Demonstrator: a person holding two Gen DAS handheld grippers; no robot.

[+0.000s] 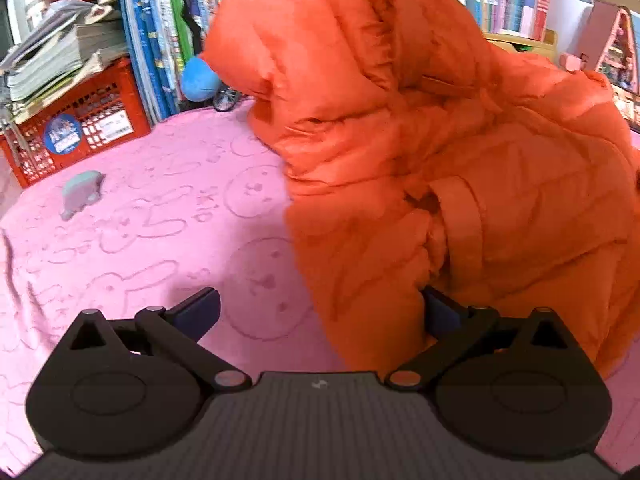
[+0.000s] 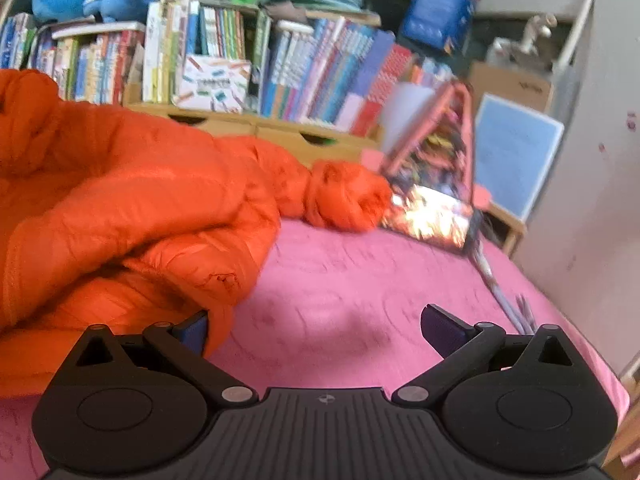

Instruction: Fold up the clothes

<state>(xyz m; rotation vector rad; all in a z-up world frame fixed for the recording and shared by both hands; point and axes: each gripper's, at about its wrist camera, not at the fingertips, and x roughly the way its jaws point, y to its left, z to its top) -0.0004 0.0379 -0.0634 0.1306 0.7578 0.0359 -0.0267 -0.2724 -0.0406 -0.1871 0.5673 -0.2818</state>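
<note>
Red crate [image 1: 86, 120] labels: we see a round blue sticker and a white tag, print too small to read.
Book spines [image 2: 304, 64]: lettering blurred, unreadable to us.
Grey wall [image 2: 592, 168]: pink marks, illegible.

The orange jacket [image 1: 460, 184] runs off the right edge in the left wrist view and off the left edge in the right wrist view, and it hides part of 1 finger of each gripper. The right wrist view is blurred, so the book spines [image 2: 304, 64] cannot be read.
</note>
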